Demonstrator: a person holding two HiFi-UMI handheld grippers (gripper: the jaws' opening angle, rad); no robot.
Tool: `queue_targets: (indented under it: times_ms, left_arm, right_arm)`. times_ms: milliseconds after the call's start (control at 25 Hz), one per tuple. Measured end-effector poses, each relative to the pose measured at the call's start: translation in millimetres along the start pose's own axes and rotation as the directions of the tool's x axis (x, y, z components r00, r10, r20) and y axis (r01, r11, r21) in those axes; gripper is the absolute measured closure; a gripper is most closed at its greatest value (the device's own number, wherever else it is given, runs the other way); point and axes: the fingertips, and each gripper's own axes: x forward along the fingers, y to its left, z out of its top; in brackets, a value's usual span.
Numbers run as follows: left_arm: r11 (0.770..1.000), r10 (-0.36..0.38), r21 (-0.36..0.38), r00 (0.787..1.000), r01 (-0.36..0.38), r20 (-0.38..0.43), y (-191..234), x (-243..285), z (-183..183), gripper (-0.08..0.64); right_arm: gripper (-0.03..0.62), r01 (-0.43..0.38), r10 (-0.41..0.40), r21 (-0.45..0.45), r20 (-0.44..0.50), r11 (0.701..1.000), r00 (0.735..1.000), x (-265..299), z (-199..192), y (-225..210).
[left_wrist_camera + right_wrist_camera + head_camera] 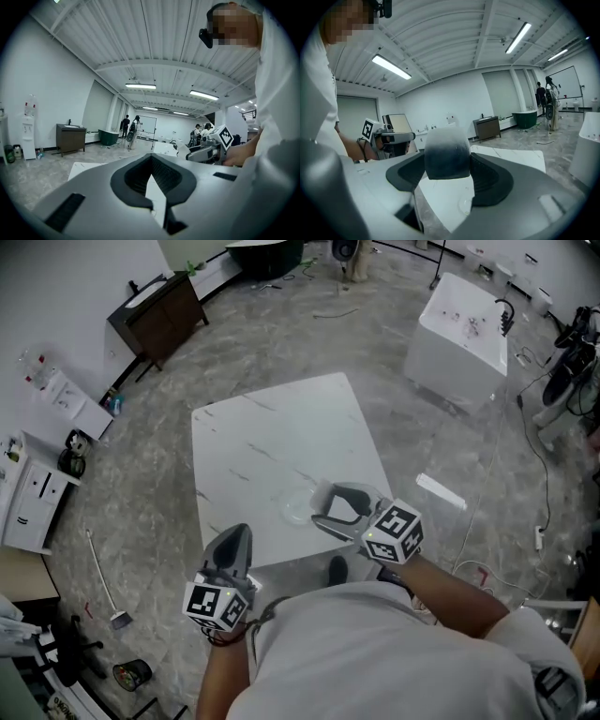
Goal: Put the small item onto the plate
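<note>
A small rounded grey-white item (446, 154) sits clamped between the dark pads of my right gripper (322, 507), which is shut on it. That gripper hovers over the near right part of the white marble table (281, 427), just right of a clear glass plate (297, 508). The plate shows faintly below the jaws in the right gripper view (465, 205). My left gripper (232, 545) is held at the table's near edge, left of the plate. Its jaws are shut, the tips meet (151, 157), and nothing is between them.
A white tub (459, 329) stands on the floor at the far right, and a dark cabinet (159, 310) at the far left. A broom (103, 582) and cables (539, 465) lie on the floor. Several people (131, 127) stand far off.
</note>
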Motion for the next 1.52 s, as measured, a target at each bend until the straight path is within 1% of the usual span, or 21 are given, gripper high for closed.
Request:
queue_targets:
  times_ms: [160, 280, 400, 480, 640, 840, 1000, 1080, 1160, 1320, 1400, 1520]
  left_arm:
    - [1.000, 0.010, -0.003, 1.000, -0.010, -0.026, 12.0, 32.9, -7.6, 0.555]
    - [1.000, 0.007, -0.005, 0.999, -0.007, -0.034, 29.4, 53.8, -15.3, 0.555]
    - [1.000, 0.006, -0.026, 0.998, -0.008, -0.055, 52.1, 70.0, -32.5, 0.555]
    - [0.999, -0.001, -0.043, 0.997, -0.003, -0.079, 66.8, 79.1, -46.0, 0.555]
    - [0.999, -0.020, -0.033, 0.991, 0.016, -0.130, 90.1, 107.9, -72.4, 0.555]
    - [0.998, -0.053, -0.054, 0.981, 0.044, -0.185, 112.0, 140.3, -114.4, 0.555]
    - [0.995, -0.062, -0.086, 0.976, 0.045, -0.211, 132.5, 157.7, -139.0, 0.555]
    - [0.994, -0.066, -0.104, 0.972, 0.044, -0.224, 140.9, 162.4, -150.6, 0.555]
    - [0.992, -0.073, -0.117, 0.968, 0.046, -0.239, 147.6, 166.3, -161.8, 0.555]
    - [0.989, -0.080, -0.143, 0.962, 0.043, -0.261, 158.4, 172.4, -179.1, 0.555]
    - [0.988, -0.081, -0.152, 0.959, 0.041, -0.270, 162.8, 172.7, -185.2, 0.555]
    - [0.986, -0.081, -0.161, 0.956, 0.036, -0.283, 168.0, 172.1, -191.9, 0.555]
  right_arm:
    - [0.302, -0.040, 0.037, -0.024, -0.099, 0.999, 0.994, 33.6, -27.3, -35.4]
    - [0.302, -0.055, 0.050, -0.023, -0.175, 0.998, 0.983, 62.8, -55.8, -60.0]
    - [0.302, -0.061, 0.057, -0.008, -0.256, 0.998, 0.965, 90.7, -88.4, -76.2]
    - [0.302, -0.060, 0.053, -0.014, -0.309, 0.998, 0.949, 107.6, -108.9, -82.9]
    - [0.302, -0.056, 0.043, -0.022, -0.393, 0.998, 0.919, 134.2, -143.7, -103.0]
    - [0.302, -0.062, 0.041, -0.028, -0.487, 0.998, 0.872, 159.2, -188.5, -123.5]
    - [0.302, -0.059, 0.036, -0.023, -0.555, 0.998, 0.831, 177.3, -220.5, -135.4]
    - [0.302, -0.064, 0.033, -0.031, -0.594, 0.997, 0.804, 184.5, -239.6, -139.8]
    - [0.302, -0.070, 0.025, -0.045, -0.637, 0.996, 0.770, 190.8, -259.1, -144.3]
    - [0.302, -0.099, -0.007, -0.108, -0.708, 0.989, 0.706, 201.6, -289.5, -153.1]
    - [0.302, -0.110, -0.019, -0.129, -0.732, 0.986, 0.681, 205.3, -301.4, -155.4]
    - [0.302, -0.124, -0.041, -0.162, -0.751, 0.979, 0.659, 210.3, -310.9, -157.2]
